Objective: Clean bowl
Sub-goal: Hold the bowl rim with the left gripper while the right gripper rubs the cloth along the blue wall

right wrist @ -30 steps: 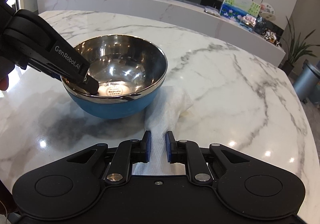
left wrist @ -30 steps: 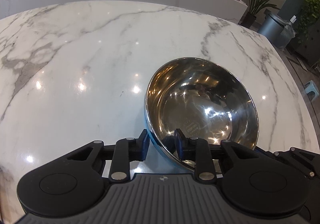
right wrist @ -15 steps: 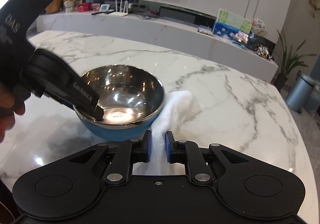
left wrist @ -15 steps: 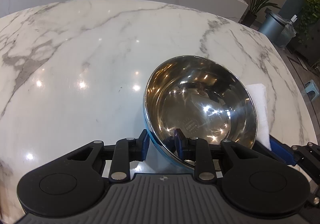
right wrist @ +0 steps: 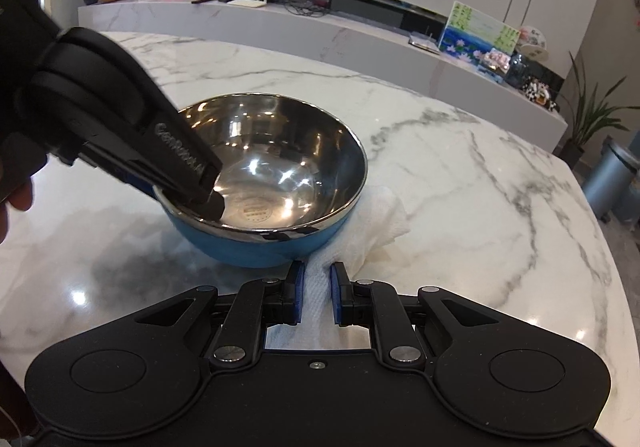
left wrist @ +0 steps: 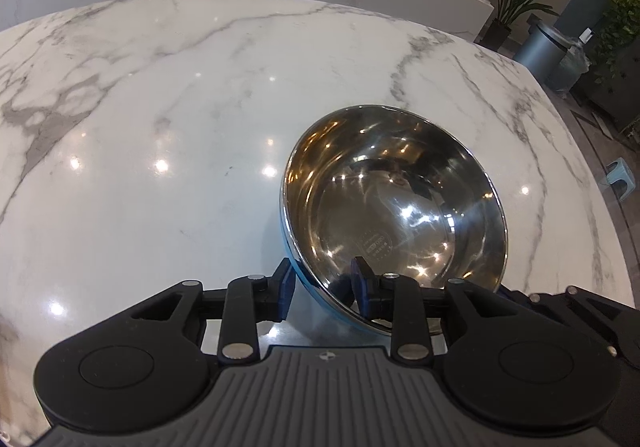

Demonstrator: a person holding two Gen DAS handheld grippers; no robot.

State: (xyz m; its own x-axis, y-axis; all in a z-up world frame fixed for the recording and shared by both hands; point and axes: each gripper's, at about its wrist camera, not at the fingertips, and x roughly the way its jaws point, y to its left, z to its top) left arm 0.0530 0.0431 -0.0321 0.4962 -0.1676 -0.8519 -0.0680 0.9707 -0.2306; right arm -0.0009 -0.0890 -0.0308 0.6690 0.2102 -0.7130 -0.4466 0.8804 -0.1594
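A white marble counter (right wrist: 460, 175) with grey veins filled both views, with a long white sideboard and potted plants behind it. At the left of the right-wrist view the left gripper (right wrist: 208, 195) reached down over the near rim of the steel bowl with the blue outside (right wrist: 276, 183), one finger inside the bowl and the other outside it. In its own view the left gripper (left wrist: 320, 283) straddled that rim, and its jaws were opening: the outer pad stood clear of the blue wall, where a second before the two pads sat closer about the rim. The bowl (left wrist: 396, 215) stood upright on the counter, its inside shiny and bare apart from a small printed mark on the bottom. To the right of it, the crumpled white cloth (right wrist: 368, 223) lay against the bowl's side and ran back to the right gripper (right wrist: 316, 299), whose jaws were narrow and pinched a fold of it. Compared with half a second earlier, the cloth had slipped out of the left-wrist view and sat lower beside the bowl. The loosening hold suggested that the bowl was being let go or re-gripped, and no wiping inside it had yet begun.
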